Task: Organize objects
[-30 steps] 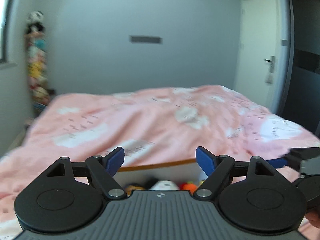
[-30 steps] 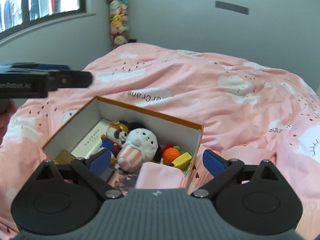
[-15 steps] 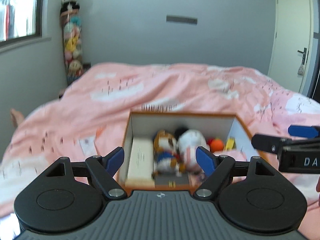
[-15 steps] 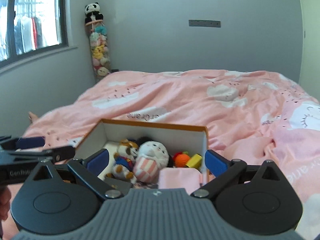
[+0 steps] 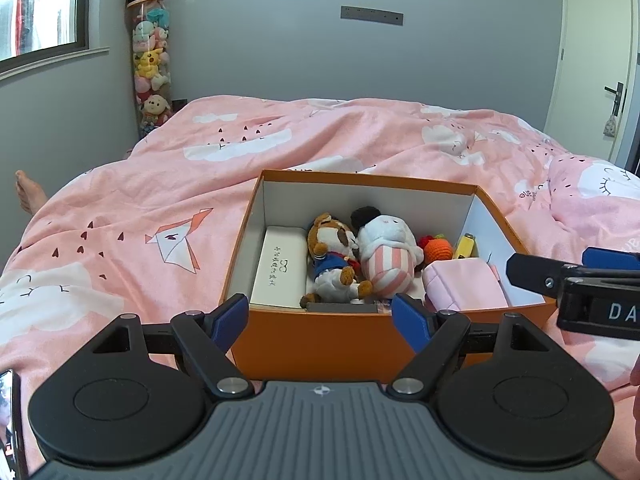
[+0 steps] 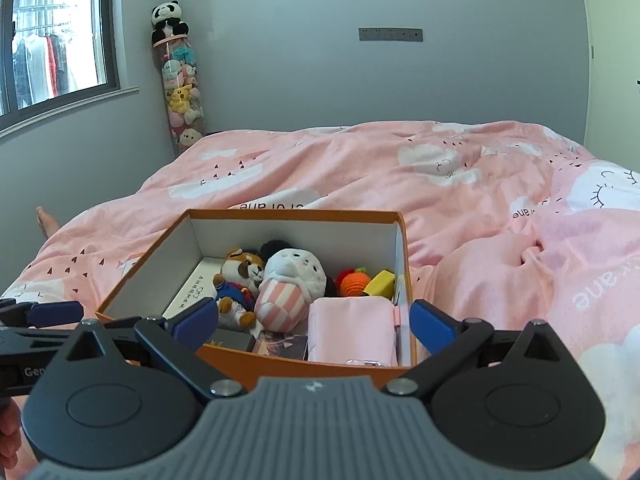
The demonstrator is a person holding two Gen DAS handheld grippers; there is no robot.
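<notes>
An orange box (image 5: 496,208) (image 6: 136,268) with white inner walls rests on the pink bed. Inside lie a white glasses case (image 5: 280,266), a brown dog plush (image 5: 334,254) (image 6: 240,276), a white plush with pink stripes (image 5: 386,256) (image 6: 290,280), an orange knitted ball (image 5: 438,250) (image 6: 354,284), a yellow block (image 5: 465,246) (image 6: 382,283) and a pink pouch (image 5: 464,284) (image 6: 352,332). My left gripper (image 5: 322,318) is open just before the box's near wall. My right gripper (image 6: 314,318) is open over the near right part of the box. Neither holds anything.
A pink duvet (image 5: 320,148) with white clouds covers the bed. A tall clear tube of plush toys (image 5: 152,64) stands in the far left corner under a panda. A bare foot (image 5: 26,196) shows at the left bed edge. A door (image 5: 592,52) is at right.
Both grippers have swung and steadied onto the box: the left view went from the bare duvet to the box in full, the right one drew level. Both stayed open.
</notes>
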